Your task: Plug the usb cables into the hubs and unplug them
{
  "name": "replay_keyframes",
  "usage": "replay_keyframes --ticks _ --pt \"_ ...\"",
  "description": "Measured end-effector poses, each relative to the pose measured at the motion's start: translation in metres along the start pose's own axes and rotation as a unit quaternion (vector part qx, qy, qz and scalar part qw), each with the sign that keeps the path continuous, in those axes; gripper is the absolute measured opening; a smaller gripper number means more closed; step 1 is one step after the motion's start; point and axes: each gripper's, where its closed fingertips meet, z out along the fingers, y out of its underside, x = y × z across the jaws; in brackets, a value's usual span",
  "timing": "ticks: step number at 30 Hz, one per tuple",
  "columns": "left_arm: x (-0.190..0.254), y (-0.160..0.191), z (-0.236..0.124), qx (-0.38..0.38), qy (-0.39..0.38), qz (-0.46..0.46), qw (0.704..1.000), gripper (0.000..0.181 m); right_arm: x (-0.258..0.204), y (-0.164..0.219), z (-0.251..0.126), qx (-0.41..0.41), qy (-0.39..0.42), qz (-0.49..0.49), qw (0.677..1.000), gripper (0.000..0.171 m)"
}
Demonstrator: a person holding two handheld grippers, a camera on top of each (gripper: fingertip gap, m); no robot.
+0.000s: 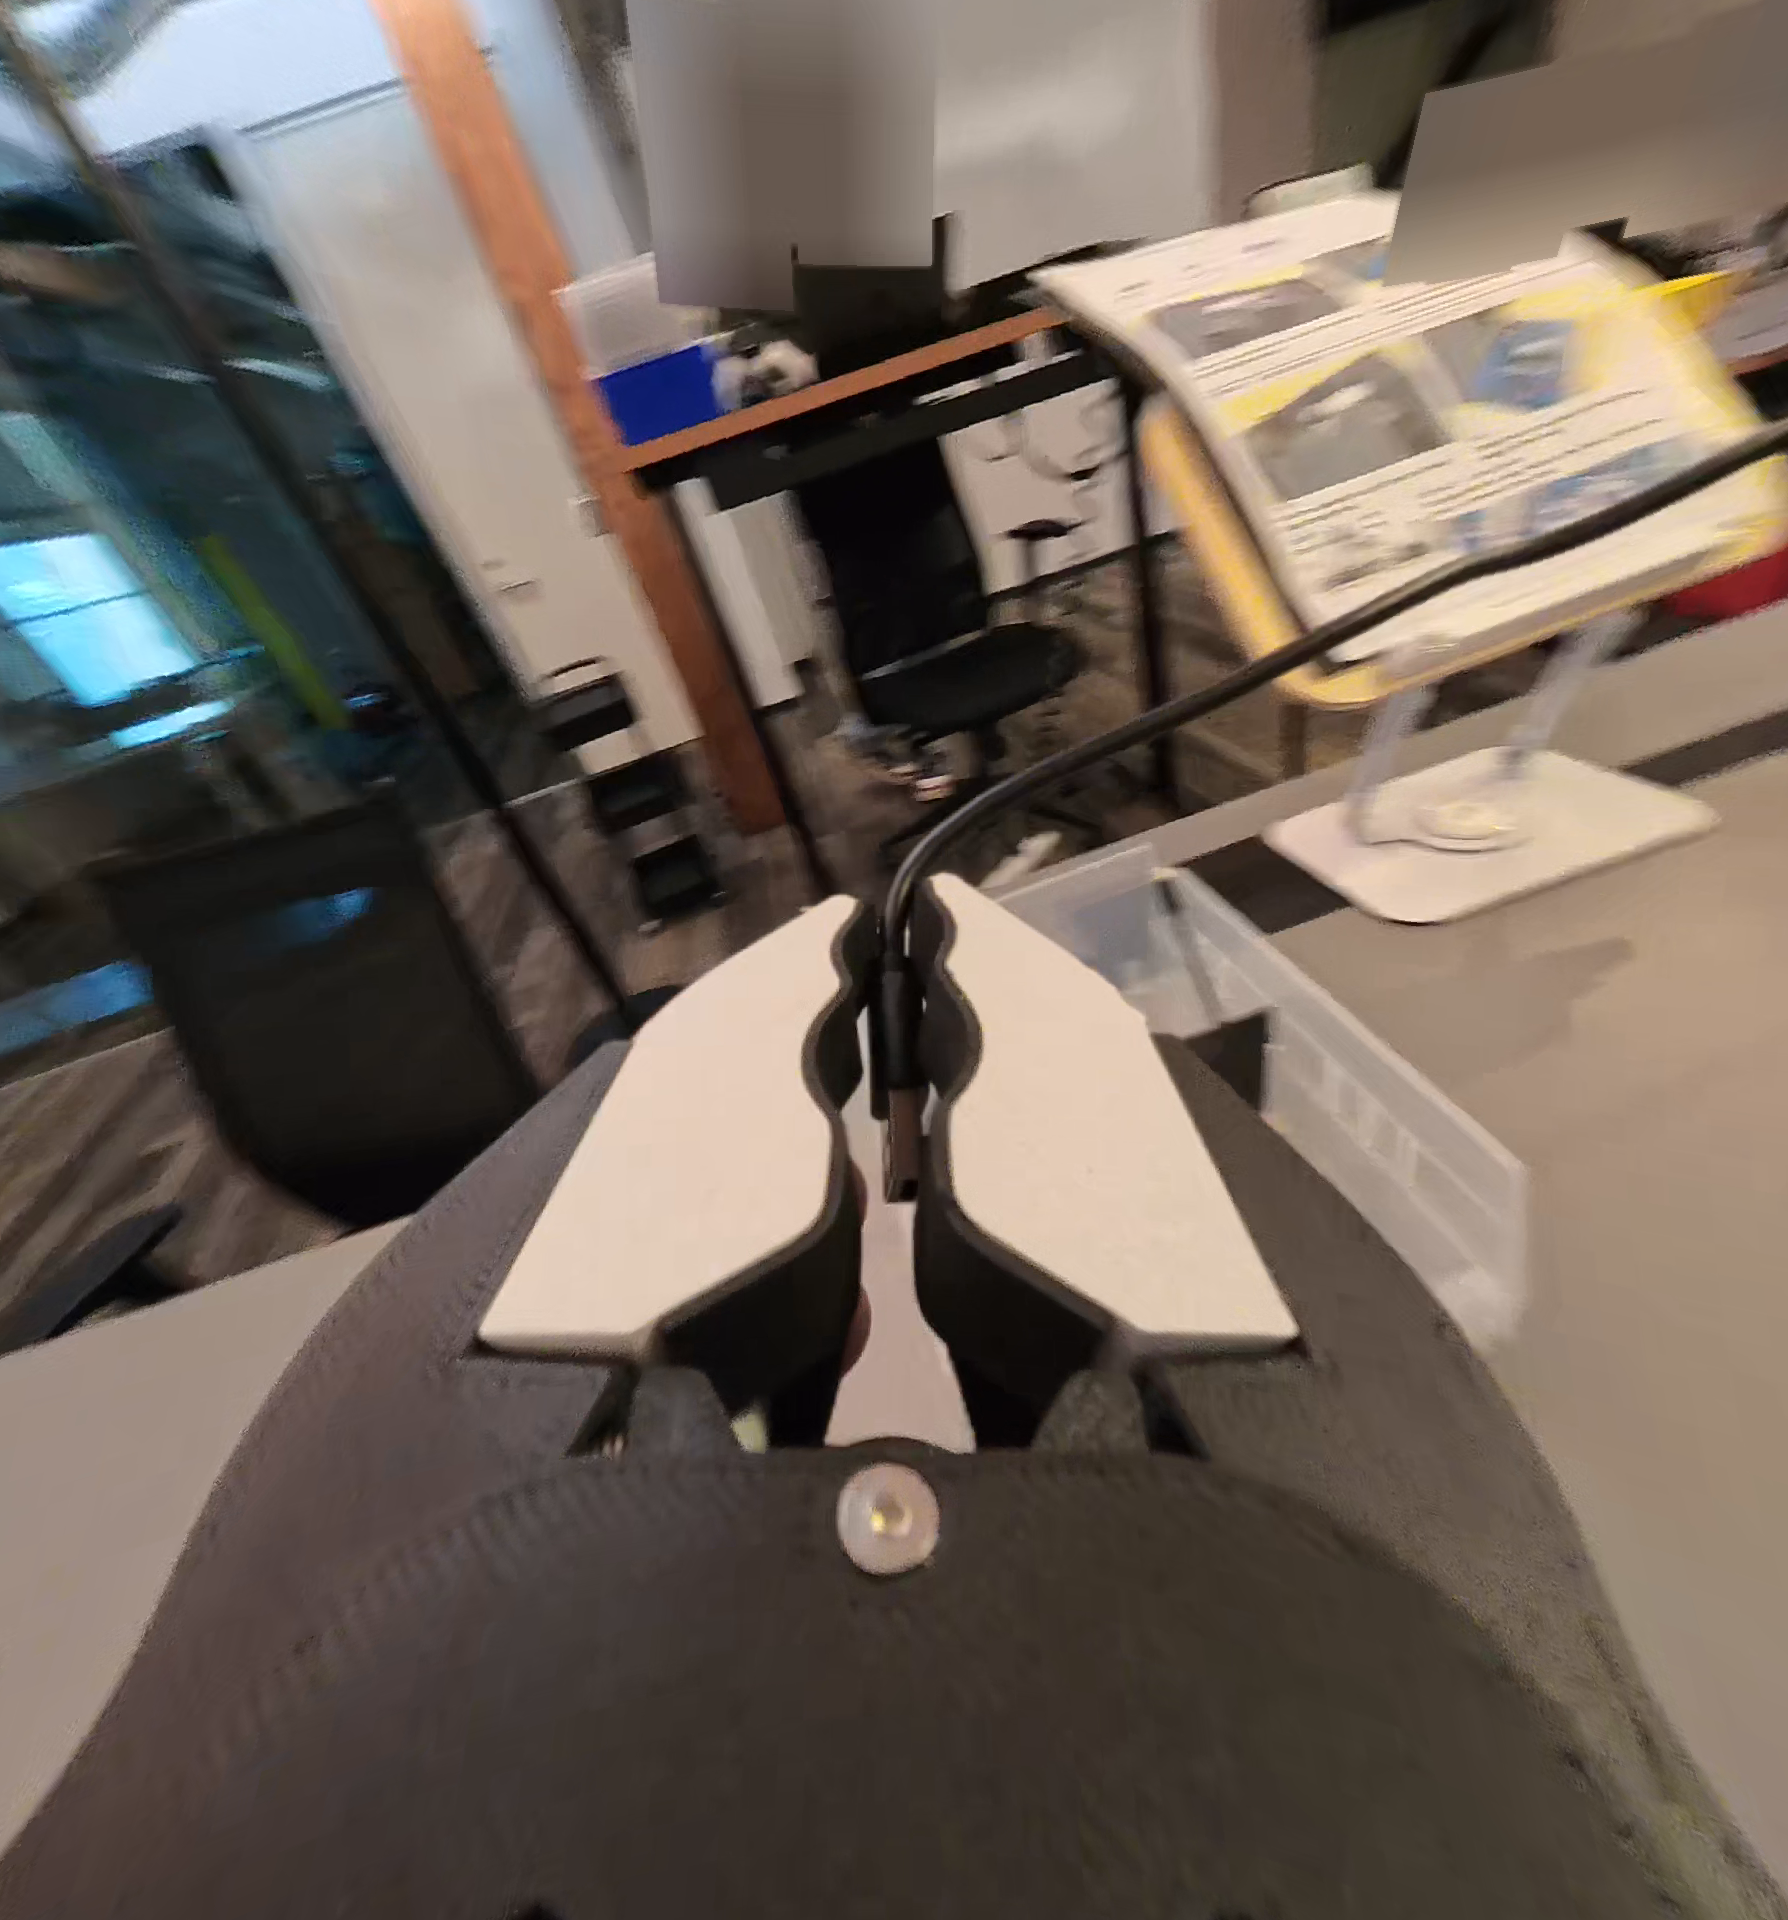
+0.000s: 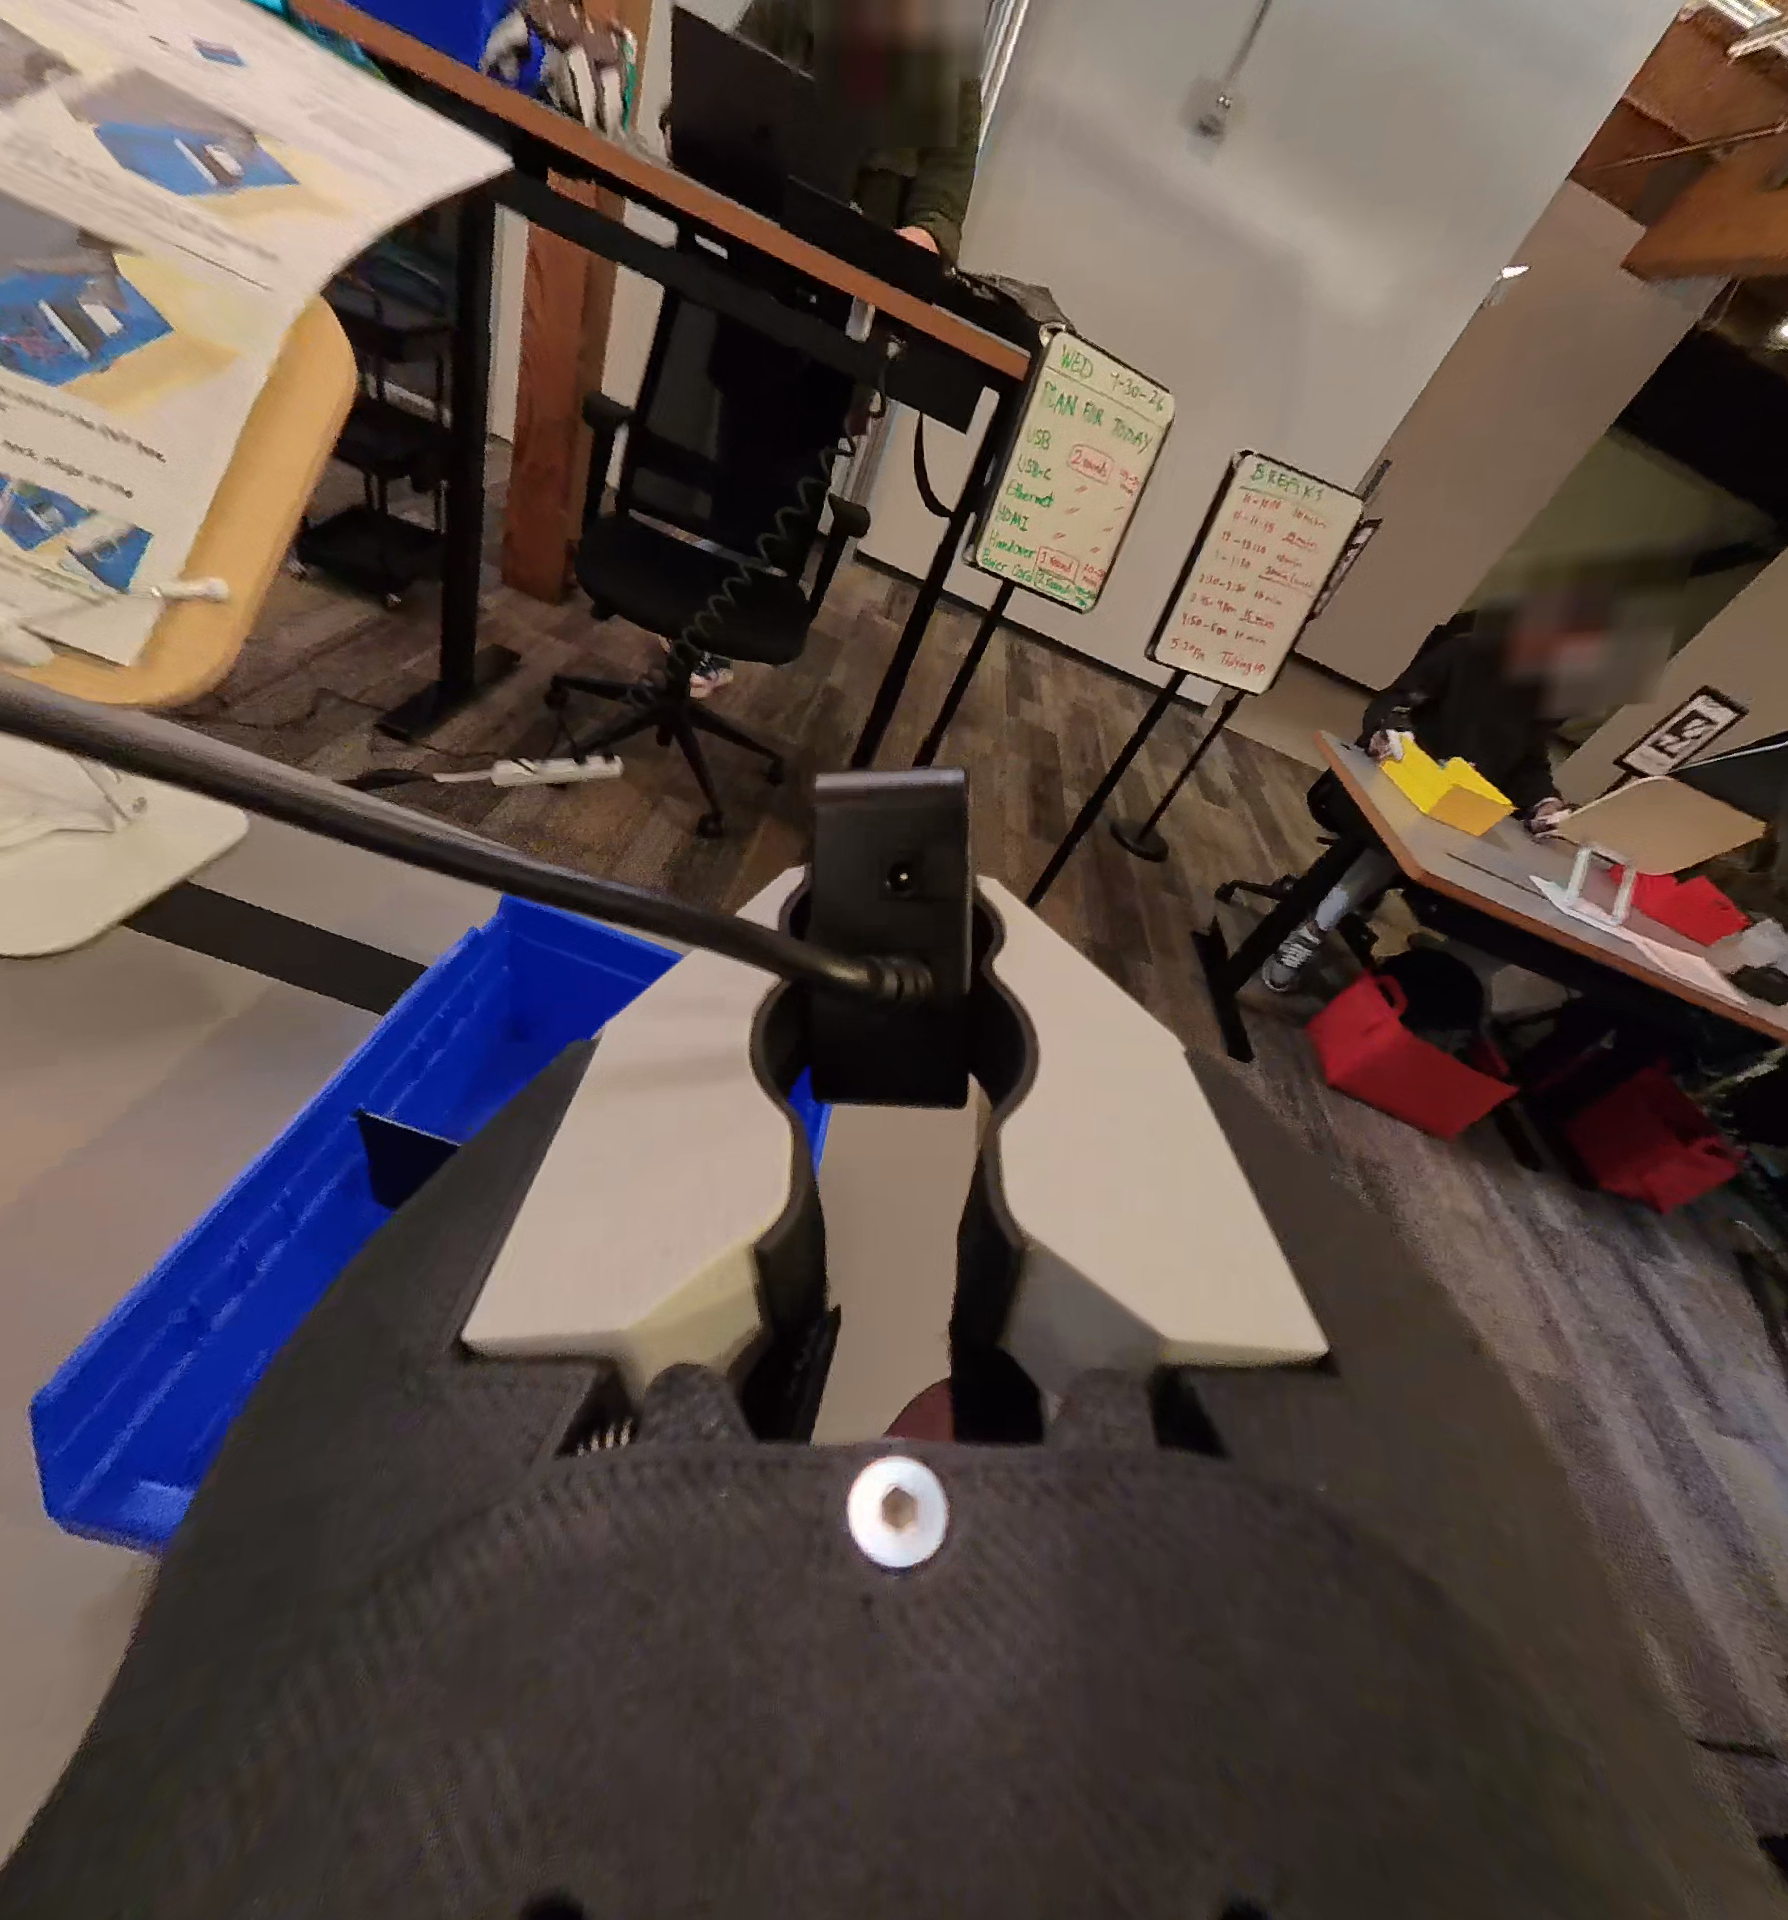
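My left tool point(image 1: 895, 914) pinches the USB plug point(image 1: 898, 1081) backwards, my right tool point(image 2: 885, 894) clamps the black hub point(image 2: 890, 914) above the table's far edge; I must reorient before inserting squarely.

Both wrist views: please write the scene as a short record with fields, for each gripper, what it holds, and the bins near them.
left gripper: shut on the USB cable
USB cable: black, metal plug pointing back toward the camera, cord running up and to the right
right gripper: shut on the USB hub
USB hub: black, upright between the fingers, a black cord leaving its side to the left
plug and hub: not joined
clear plastic bin: on the grey table
blue bin: on the table, with a dark divider inside
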Motion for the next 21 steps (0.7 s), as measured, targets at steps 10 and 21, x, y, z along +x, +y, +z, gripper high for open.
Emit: replay_keyframes --ticks 10,21 --pt "0.112 -0.075 0.034 0.059 0.064 0.088 0.992 0.006 -0.156 -0.043 0.005 0.005 -0.162 -0.164 0.973 0.022" --pt "0.327 -0.059 0.119 0.023 0.246 0.25 0.936 0.007 -0.327 -0.028 0.005 -0.075 -0.378 -0.284 0.878 0.022"
